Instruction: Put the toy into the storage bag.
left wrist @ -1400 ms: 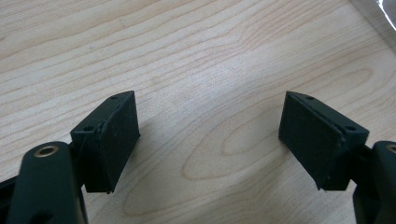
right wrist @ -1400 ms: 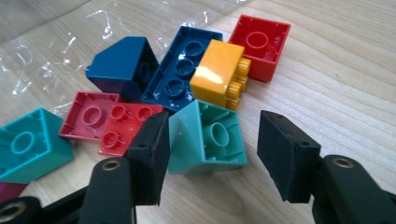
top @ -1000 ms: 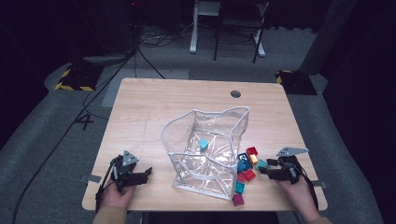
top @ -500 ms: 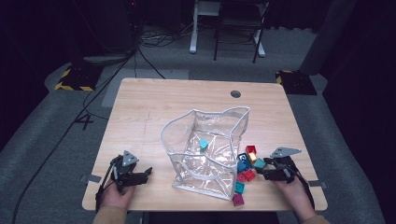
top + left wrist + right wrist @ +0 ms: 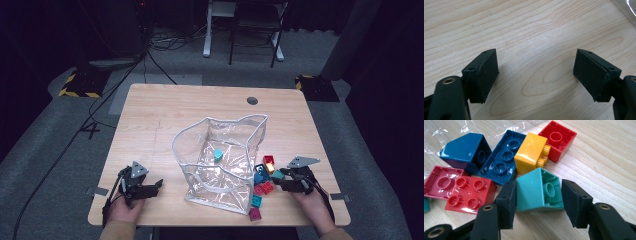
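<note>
The clear plastic bag (image 5: 220, 160) stands open near the middle of the wooden table (image 5: 170, 115) and serves as the landmark here. Just right of the bag lies a cluster of toy bricks, and the right gripper (image 5: 537, 200) is down among them at the side farthest from the bag, its jaws set on either side of a teal sloped brick (image 5: 537, 191). The left pad touches the brick's sloped face and the right pad sits against or just off its open side; the jaws have just been closing, with that brick between them, still resting on the table. Between the teal brick and the bag lie a yellow brick (image 5: 530, 152), a long dark blue brick (image 5: 504, 157) turned underside up, a dark blue sloped brick (image 5: 466, 148), a red studded brick (image 5: 470, 193), and a red square brick (image 5: 557, 138) a little farther from the bag. One small teal block (image 5: 218, 155) lies inside the bag. Well to the left of the bag, the left gripper (image 5: 536, 72) rests low over bare wood, its jaws spread wide apart and released.
</note>
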{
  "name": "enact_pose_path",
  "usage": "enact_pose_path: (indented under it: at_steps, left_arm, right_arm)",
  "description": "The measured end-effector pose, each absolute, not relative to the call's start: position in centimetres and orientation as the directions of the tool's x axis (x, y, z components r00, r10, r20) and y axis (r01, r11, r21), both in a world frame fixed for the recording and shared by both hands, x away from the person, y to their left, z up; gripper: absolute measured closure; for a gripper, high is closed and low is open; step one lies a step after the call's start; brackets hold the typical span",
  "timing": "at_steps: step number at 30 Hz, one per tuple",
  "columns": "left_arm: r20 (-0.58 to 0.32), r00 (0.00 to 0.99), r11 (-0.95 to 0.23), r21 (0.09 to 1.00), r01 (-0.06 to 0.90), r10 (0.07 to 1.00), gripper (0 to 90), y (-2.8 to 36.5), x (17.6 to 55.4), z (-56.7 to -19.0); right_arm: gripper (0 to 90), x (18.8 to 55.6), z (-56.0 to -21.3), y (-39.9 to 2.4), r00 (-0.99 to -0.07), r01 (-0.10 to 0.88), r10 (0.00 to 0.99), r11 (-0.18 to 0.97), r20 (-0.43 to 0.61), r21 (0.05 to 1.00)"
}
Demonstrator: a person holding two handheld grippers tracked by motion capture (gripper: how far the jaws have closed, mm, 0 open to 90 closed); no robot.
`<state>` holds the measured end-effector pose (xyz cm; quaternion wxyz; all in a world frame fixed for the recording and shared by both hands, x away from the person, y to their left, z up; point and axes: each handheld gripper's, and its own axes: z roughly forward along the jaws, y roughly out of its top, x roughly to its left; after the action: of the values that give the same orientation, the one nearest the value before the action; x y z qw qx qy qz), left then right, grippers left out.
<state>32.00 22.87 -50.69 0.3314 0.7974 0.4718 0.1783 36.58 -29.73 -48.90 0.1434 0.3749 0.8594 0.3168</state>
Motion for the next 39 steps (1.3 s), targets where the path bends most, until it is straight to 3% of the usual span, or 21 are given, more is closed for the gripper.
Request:
enact_pose_path:
  at_steps: [39]
  left_arm:
    - [-0.030,0.491,-0.334,0.697,0.634,0.871,20.6,22.9,32.0,-50.7]
  right_arm:
    - [47.9,35.1,-37.7,-30.8,-0.713,0.497,0.696,0.417,0.084,0.761]
